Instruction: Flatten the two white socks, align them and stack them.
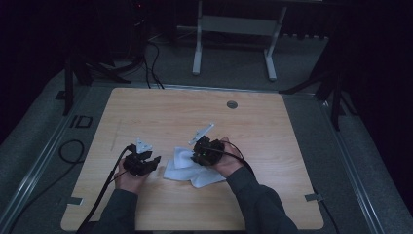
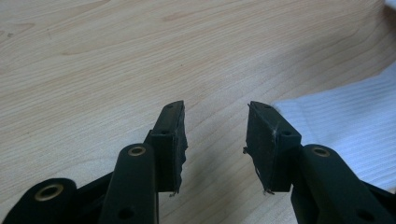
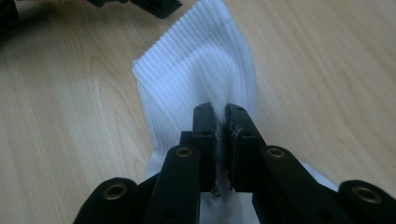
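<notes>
Sock point(image 1: 187, 168), white and ribbed, lies crumpled on the counter point(image 1: 272, 146) between both hands. The right gripper point(image 3: 220, 116) has its jaws pinched on a fold of fabric; the left gripper point(image 2: 215, 126) waits just beside the sock's edge, jaws wide, empty. Judging from this, slide the left low to catch the near edge.

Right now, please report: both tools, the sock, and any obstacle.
Left tool open, beside the sock, holding nothing. Right tool shut on the sock. Sock lies on the table. No obstacle seen.
</notes>
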The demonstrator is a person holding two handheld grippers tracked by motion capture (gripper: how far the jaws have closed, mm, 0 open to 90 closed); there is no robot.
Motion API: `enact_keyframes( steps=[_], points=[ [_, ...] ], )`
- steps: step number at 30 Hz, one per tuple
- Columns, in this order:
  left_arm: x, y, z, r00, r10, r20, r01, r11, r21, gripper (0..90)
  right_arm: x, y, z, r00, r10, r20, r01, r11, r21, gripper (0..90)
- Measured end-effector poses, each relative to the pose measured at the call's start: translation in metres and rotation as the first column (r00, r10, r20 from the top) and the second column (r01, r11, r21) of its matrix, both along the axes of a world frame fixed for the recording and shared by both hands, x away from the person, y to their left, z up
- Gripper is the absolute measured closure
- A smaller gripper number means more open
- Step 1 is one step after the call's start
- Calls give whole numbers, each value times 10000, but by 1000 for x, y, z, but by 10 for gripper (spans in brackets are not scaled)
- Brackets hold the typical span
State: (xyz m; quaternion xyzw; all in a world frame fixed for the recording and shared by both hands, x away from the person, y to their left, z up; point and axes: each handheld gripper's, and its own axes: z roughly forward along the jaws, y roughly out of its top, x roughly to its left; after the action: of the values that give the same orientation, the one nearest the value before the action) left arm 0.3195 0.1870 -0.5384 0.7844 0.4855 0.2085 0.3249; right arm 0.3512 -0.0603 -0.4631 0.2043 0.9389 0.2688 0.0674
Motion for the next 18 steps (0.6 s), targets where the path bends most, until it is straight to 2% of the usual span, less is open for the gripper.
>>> enact_keyframes(
  steps=[11, 18],
  points=[
    [-1, -1, 0, 10000, -44, 34, 44, 10000, -3, 574, -3, 6, -27, 9982, -178, -573, 190, 9996, 206, 830],
    [-1, -1, 0, 10000, -80, 24, 80, 10000, 23, 574, -2, 12, -38, 9956, -322, -877, 362, 9984, 436, 828]
  ],
)
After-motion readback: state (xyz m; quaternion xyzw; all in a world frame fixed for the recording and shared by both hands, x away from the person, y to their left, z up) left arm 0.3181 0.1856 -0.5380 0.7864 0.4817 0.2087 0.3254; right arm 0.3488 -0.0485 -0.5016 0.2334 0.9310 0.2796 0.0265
